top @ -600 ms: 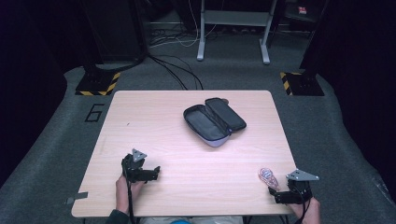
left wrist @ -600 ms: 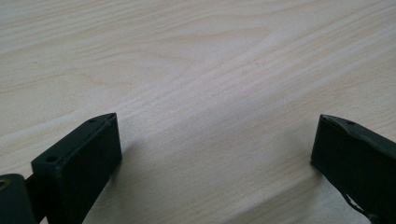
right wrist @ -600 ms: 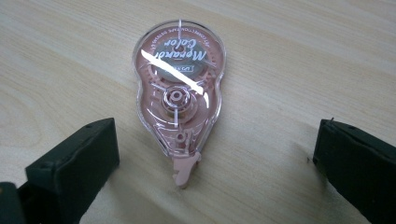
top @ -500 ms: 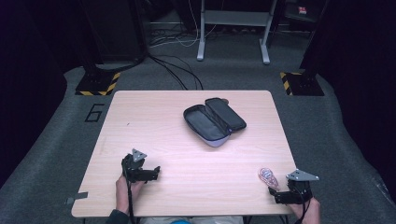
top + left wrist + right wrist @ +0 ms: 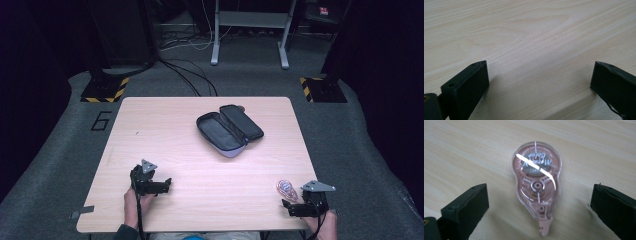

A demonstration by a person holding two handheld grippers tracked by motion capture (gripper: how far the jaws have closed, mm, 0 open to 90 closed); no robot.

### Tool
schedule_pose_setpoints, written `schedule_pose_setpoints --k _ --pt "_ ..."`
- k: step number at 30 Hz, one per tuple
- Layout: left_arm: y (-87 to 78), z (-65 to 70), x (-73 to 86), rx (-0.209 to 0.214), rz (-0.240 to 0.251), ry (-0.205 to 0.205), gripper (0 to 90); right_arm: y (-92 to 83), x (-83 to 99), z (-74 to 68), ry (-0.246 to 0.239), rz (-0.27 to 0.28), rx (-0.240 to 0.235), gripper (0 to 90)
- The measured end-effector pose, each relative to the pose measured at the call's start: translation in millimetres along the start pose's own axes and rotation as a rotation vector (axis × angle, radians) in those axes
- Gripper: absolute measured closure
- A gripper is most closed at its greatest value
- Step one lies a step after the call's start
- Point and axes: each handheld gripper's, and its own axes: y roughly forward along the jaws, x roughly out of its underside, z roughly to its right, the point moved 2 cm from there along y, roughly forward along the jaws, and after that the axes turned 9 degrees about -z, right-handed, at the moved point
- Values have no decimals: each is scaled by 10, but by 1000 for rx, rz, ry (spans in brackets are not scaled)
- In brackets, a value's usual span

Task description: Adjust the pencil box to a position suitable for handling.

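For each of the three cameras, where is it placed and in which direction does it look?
High view: above the near edge, facing forward and down on the table; both hands show.
Left gripper view: rides the left tool, facing bare wood.
Right gripper view: rides the right tool, facing the correction tape.
Shared: the tape, in the high view too.
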Motion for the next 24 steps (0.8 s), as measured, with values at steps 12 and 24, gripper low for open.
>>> schedule_pose_setpoints --k 12,24 --pt "-1 2 1 1 -1 -2 17 73 -174 -88 -23 -12 15 242" --pt "-2 2 1 1 -1 -1 18 41 -80 -89 -14 38 27 494"
